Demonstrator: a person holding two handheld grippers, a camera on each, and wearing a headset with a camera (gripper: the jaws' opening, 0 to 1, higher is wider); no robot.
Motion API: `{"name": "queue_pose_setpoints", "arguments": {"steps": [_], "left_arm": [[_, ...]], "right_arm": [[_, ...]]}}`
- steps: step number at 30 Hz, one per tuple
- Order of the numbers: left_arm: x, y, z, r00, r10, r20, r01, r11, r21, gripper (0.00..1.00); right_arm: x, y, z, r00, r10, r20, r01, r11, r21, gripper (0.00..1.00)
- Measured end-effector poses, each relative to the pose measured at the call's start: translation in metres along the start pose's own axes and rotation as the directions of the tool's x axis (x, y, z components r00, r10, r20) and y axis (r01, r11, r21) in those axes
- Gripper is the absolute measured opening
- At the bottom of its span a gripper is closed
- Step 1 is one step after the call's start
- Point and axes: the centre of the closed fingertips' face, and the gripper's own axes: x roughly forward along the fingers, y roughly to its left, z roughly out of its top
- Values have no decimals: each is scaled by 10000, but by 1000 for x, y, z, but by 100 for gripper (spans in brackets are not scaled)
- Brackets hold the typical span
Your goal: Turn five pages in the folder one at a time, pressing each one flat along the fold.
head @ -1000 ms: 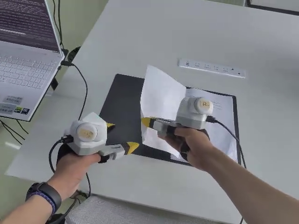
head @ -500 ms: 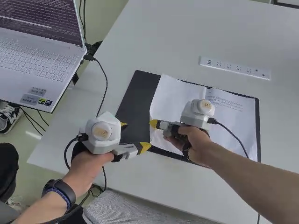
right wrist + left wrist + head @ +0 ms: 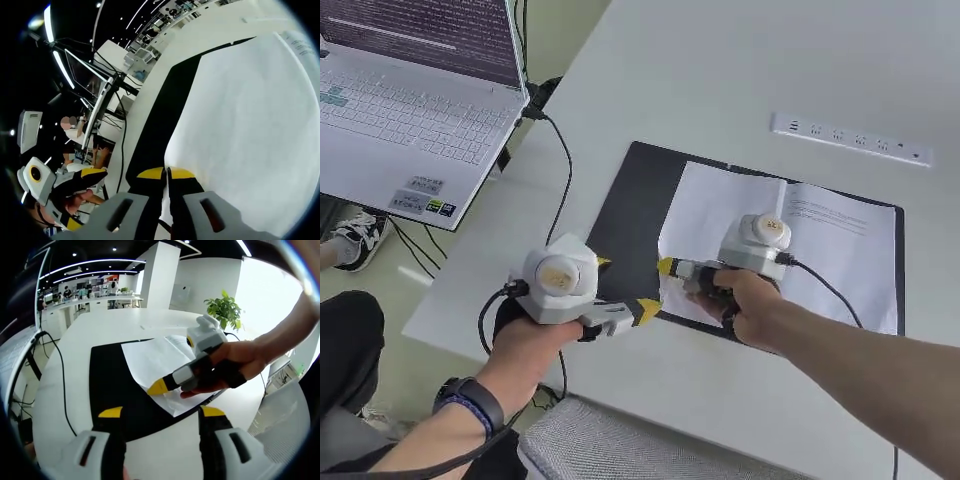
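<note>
Left to right:

- Open silver laptop (image 3: 410,90) at the far left, cut off by the frame. Its black cable (image 3: 563,170) runs down the white worktop (image 3: 720,70) past the folder.
- Left gripper (image 3: 625,287): jaws wide apart, holding nothing. It hovers just off the near-left corner of the black folder (image 3: 635,200), and its own view shows both yellow tips over the folder's near edge (image 3: 161,412).
- The folder lies open and flat mid-worktop, with its left cover bare.
- Right gripper (image 3: 667,266): jaws closed together on the near free corner of the white paper page (image 3: 720,210). Its own view shows the sheet edge running in between the tips (image 3: 167,173). The page spans from the fold toward the left cover and looks slightly bowed, not yet flat.
- White power strip (image 3: 850,141) sits well behind the folder.

Risks:
- Letting go before the page settles could let the bow spring it back to the right.
- Dragging the pinched corner sideways or too far left could crease or tear it at the fold.
- The open left jaws coming in low could snag the cover edge or shove the folder. Nothing pins the folder down.
- A press started away from the fold would trap a bubble in the sheet.

Cannot tell:
- Whether the jaws hold one sheet or two.
- How many pages are done.
- The near end of the fold, which is behind the right hand.
- The folder's near-right corner, which is behind the forearm.
- The print on the right sheet, which is too small to read.
</note>
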Motion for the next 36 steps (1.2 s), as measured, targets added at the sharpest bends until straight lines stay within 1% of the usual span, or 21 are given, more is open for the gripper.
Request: {"name": "queue_pose_setpoints", "arguments": {"steps": [3,9,10,13,15,17,18,22,24,25,26,27,28,31,34,36], "left_arm": [[1,0,-1,10000,24,-64,-24,10000,74,59],[3,-2,0,9999,-55,-88,56,10000,70,58],[3,-3,0,9999,-59,-100,59,9999,84,58],[4,-3,1,9999,-71,-120,73,9999,104,57],[4,-3,0,9999,-59,-161,61,9999,137,56],[6,-2,1,9998,0,-173,2,9999,162,53],[7,0,2,9998,95,-166,-92,9998,184,51],[13,6,2,9997,188,-163,-187,9998,78,49],[15,6,1,9995,212,-231,-209,9997,119,45],[16,6,3,9996,209,-172,-206,9996,203,43],[17,5,4,9998,162,-136,-159,9997,191,42],[18,5,5,9998,131,-135,-128,9998,173,42],[19,5,4,9998,109,-150,-106,9998,177,42],[25,4,3,9998,51,-194,-47,9998,185,38],[31,0,3,9998,-14,-196,20,9996,281,32],[38,-3,2,9997,-147,-201,153,9994,302,26]], "right_arm": [[2,1,1,10000,-42,14,42,10000,-13,4],[3,6,1,9999,112,40,-111,9999,-63,9],[2,7,1,9997,242,20,-242,9997,-46,10],[-1,9,0,9994,352,-40,-352,9993,-118,13],[-3,12,1,9986,522,-20,-523,9985,-130,18],[-6,18,5,9960,876,159,-875,9961,-61,25],[-8,21,8,9939,1062,289,-1061,9943,-32,27],[-16,23,15,9916,1216,451,-1206,9924,-248,28],[-22,23,20,9910,1270,424,-1246,9907,-550,30],[-27,23,26,9898,1327,526,-1269,9867,-1014,31],[-29,23,27,9895,1339,548,-1272,9856,-1112,31],[-39,24,31,9897,1314,574,-1239,9852,-1188,31],[-43,22,34,9899,1283,607,-1199,9848,-1257,31],[-60,10,43,9915,1018,809,-881,9835,-1577,31],[-76,-2,51,9907,792,1110,-612,9857,-1573,30],[-86,-10,54,9897,650,1279,-449,9870,-1541,30]]}}
